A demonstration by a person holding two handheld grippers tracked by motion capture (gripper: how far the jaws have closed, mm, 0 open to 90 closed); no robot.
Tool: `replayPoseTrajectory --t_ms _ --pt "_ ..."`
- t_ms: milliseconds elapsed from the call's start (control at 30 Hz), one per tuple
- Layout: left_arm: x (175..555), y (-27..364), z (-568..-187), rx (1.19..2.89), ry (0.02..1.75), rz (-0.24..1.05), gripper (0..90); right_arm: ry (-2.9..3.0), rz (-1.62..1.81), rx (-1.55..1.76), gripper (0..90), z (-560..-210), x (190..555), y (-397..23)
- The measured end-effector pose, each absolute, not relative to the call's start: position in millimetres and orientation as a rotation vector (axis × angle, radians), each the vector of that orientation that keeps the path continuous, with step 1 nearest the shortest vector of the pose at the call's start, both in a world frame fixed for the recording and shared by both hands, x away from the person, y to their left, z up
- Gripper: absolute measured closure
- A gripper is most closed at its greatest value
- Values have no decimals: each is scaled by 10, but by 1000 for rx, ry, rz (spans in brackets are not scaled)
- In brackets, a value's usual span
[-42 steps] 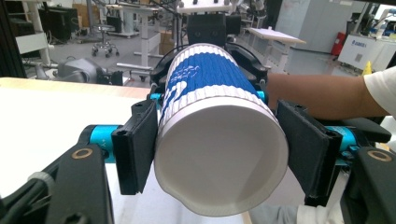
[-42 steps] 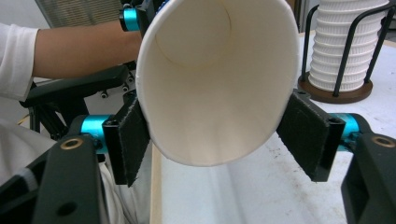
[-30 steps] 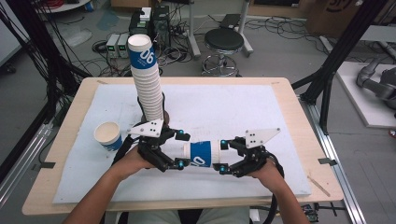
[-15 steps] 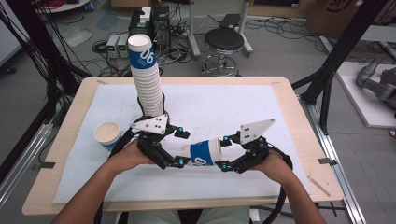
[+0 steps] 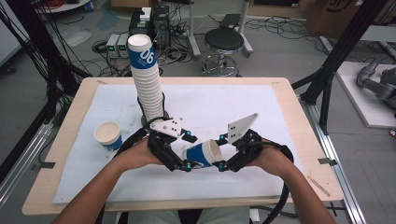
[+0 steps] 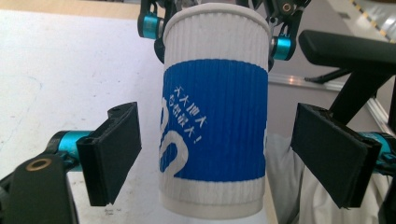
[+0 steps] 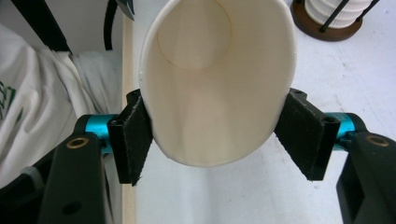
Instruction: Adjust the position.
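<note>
One cup (image 5: 204,154) pinched in right tongs (image 7: 219,135), seemingly clear of left tongs (image 6: 224,158)

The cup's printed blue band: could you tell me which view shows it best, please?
The left gripper view: the cup faces it side-on, lettering readable. The high view shows its band small; the right gripper view looks into its white mouth.

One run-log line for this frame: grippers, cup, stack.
left gripper: open, jaws either side of cup, just been closing | right gripper: shut on cup at rim, cup held sideways | cup stack: upright | single cup: on mat
</note>
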State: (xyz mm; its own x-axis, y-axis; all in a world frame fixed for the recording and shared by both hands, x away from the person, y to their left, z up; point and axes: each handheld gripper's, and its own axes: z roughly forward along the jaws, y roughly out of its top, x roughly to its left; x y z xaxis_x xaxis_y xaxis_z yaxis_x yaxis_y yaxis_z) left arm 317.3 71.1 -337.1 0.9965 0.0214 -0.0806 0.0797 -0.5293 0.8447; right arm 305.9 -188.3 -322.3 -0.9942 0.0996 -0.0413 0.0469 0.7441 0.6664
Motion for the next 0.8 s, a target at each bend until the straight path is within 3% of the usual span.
replayPoseTrajectory --t_ms 267,800 --pt "3166 523 -3417 2266 34 -74 216 2914 924 79 316 -3211 3034 -1740" --pt "3173 403 -3523 2340 5 -127 307 2957 807 31 322 -3259 2999 -1627"
